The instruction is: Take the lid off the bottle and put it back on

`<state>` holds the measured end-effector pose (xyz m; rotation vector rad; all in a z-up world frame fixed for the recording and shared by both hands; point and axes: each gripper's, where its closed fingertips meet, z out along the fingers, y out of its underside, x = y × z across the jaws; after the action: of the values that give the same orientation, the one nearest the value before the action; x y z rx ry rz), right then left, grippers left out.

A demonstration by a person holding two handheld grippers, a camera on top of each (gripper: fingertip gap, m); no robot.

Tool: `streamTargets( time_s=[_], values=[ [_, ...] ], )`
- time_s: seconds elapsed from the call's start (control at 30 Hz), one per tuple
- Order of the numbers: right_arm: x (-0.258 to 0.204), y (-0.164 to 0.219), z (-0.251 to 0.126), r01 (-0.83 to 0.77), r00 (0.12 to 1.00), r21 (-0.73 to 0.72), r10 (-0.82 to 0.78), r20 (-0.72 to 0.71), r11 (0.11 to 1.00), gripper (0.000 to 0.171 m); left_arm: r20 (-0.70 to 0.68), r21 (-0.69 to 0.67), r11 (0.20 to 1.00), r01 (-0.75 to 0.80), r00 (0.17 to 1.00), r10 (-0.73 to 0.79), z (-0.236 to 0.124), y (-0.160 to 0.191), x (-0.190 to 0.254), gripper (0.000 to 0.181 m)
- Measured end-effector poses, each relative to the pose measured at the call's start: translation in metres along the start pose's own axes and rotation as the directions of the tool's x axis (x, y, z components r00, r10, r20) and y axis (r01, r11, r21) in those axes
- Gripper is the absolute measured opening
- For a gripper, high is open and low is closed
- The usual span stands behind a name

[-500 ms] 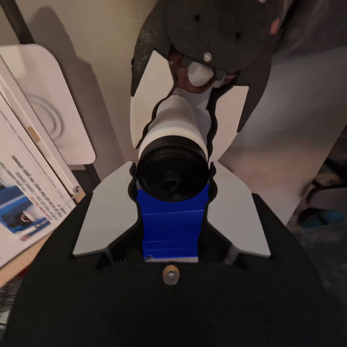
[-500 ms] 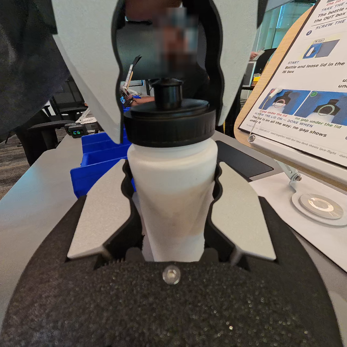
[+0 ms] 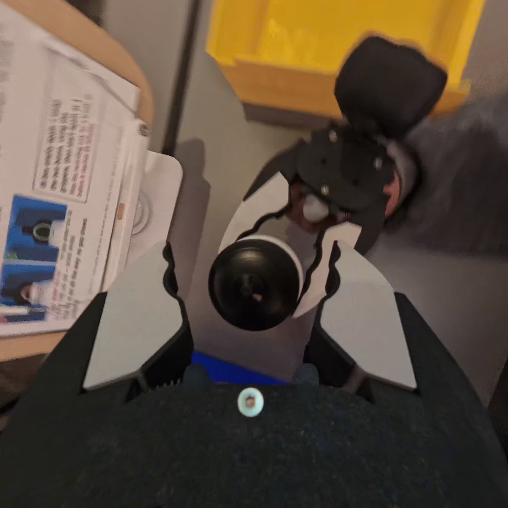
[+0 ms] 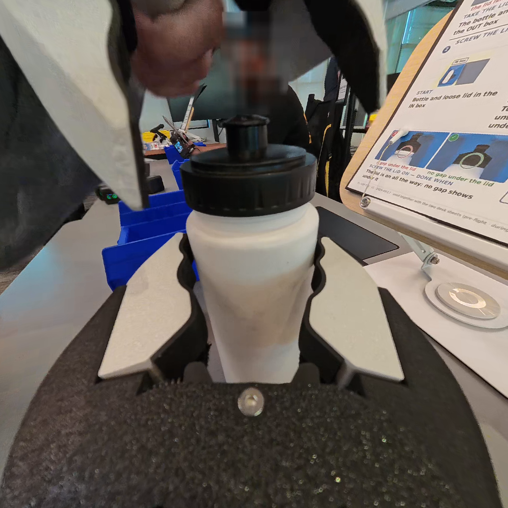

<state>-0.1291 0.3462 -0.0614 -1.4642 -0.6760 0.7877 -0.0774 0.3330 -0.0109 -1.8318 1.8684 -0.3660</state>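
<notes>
Grey desk (image 4: 49,297) carries a blue bin (image 4: 143,242) at left. Right gripper (image 4: 251,277) clamps the white bottle (image 4: 253,275) upright, black lid (image 4: 247,181) on. Left gripper (image 3: 248,277) hangs above it, its 2 fingers (image 3: 143,302) spread, clear of the lid.

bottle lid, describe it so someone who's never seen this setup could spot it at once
Start at the grey table, where the right gripper is shut on an upright white bottle. The lid is the wide black screw cap on top of the bottle. Its ribbed rim and short black spout set it apart from the blue bins behind.
</notes>
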Motion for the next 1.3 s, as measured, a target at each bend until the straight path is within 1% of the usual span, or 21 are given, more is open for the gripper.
streamTargets(
  time_s=[0.03,0.07,0.1,0.13,0.2,0.23,0.27,0.3,0.4,0.43,0.47,0.53,0.57,0.63,0.77,0.9,1.0,1.07,1.13,1.23,1.3],
  values=[
    [0.000,0.000,0.000,0.001,1.000,0.000,-0.001,0.000,1.000,0.084,0.020,0.097,0.989,0.110,0.993,-0.112,-0.002,-0.003,0.002,0.105],
    [0.000,0.000,0.000,0.001,1.000,0.000,-0.001,0.000,1.000,0.084,0.043,0.208,0.950,0.234,0.968,-0.248,-0.005,-0.005,-0.001,0.105],
    [0.000,0.000,0.000,0.000,1.000,0.002,0.000,0.000,1.000,0.084,0.073,0.323,0.878,0.352,0.916,-0.394,-0.010,-0.005,-0.008,0.107],
    [0.000,0.000,0.000,-0.001,1.000,0.003,0.001,0.000,1.000,0.084,0.095,0.421,0.797,0.432,0.853,-0.513,-0.015,0.000,-0.015,0.105],
    [0.000,0.000,0.000,-0.004,1.000,0.008,0.004,-0.002,1.000,0.084,0.075,0.598,0.628,0.498,0.746,-0.662,-0.022,0.009,-0.017,0.099],
    [0.000,0.000,0.000,-0.004,1.000,0.009,0.004,-0.003,1.000,0.084,0.065,0.656,0.569,0.496,0.714,-0.698,-0.022,0.013,-0.015,0.096],
    [0.000,0.000,0.000,-0.003,1.000,0.008,0.003,-0.005,1.000,0.084,0.085,0.682,0.544,0.490,0.685,-0.724,-0.020,0.019,-0.012,0.097],
    [0.000,0.000,0.001,-0.002,1.000,0.006,0.002,-0.007,1.000,0.084,0.122,0.690,0.540,0.482,0.657,-0.744,-0.017,0.023,-0.011,0.098],
    [0.000,0.000,0.001,0.000,1.000,0.004,0.000,-0.013,1.000,0.084,0.263,0.707,0.568,0.422,0.589,-0.764,-0.012,0.031,-0.009,0.098],
    [0.000,0.000,0.001,0.000,1.000,0.003,0.000,-0.013,1.000,0.084,0.299,0.711,0.571,0.410,0.559,-0.773,-0.011,0.034,-0.011,0.095],
    [0.000,0.000,0.001,0.001,1.000,0.001,-0.001,-0.013,1.000,0.084,0.306,0.717,0.565,0.407,0.544,-0.781,-0.009,0.034,-0.012,0.089],
    [0.000,0.000,0.001,0.001,1.000,0.001,-0.001,-0.013,1.000,0.084,0.256,0.731,0.543,0.414,0.571,-0.780,-0.006,0.027,-0.010,0.071],
    [0.000,0.000,0.001,0.002,1.000,0.001,-0.002,-0.013,1.000,0.084,0.251,0.728,0.544,0.418,0.575,-0.778,-0.005,0.027,-0.011,0.072],
    [0.000,0.000,0.000,0.005,1.000,0.002,-0.005,-0.013,1.000,0.084,0.246,0.703,0.573,0.420,0.613,-0.751,-0.003,0.026,-0.011,0.072],
    [-0.001,0.000,0.001,0.005,1.000,-0.002,-0.005,-0.009,1.000,0.084,0.199,0.622,0.676,0.395,0.755,-0.625,-0.002,0.030,-0.006,0.071],
    [-0.002,0.000,0.002,0.005,1.000,0.002,-0.005,-0.005,1.000,0.084,0.078,0.546,0.761,0.350,0.883,-0.462,-0.002,0.033,-0.003,0.071],
    [-0.003,0.000,0.002,0.006,1.000,0.002,-0.006,-0.002,1.000,0.084,-0.030,0.488,0.827,0.279,0.952,-0.304,-0.002,0.035,0.000,0.071],
    [-0.003,0.000,0.001,0.004,1.000,0.004,-0.004,0.002,1.000,0.084,-0.103,0.459,0.862,0.214,0.977,-0.187,-0.002,0.035,0.002,0.070],
    [-0.003,0.000,0.000,0.000,1.000,0.012,0.000,0.008,1.000,0.084,-0.173,0.426,0.893,0.143,0.982,-0.074,-0.002,0.036,0.003,0.070],
    [-0.002,0.000,0.000,-0.001,1.000,0.027,0.001,0.010,1.000,0.084,-0.275,0.374,0.927,0.029,0.958,0.081,-0.003,0.040,0.003,0.068],
    [-0.002,-0.001,0.000,0.001,1.000,0.033,-0.001,0.011,0.999,0.084,-0.332,0.365,0.930,-0.033,0.929,0.163,-0.004,0.042,0.003,0.068]
  ],
)
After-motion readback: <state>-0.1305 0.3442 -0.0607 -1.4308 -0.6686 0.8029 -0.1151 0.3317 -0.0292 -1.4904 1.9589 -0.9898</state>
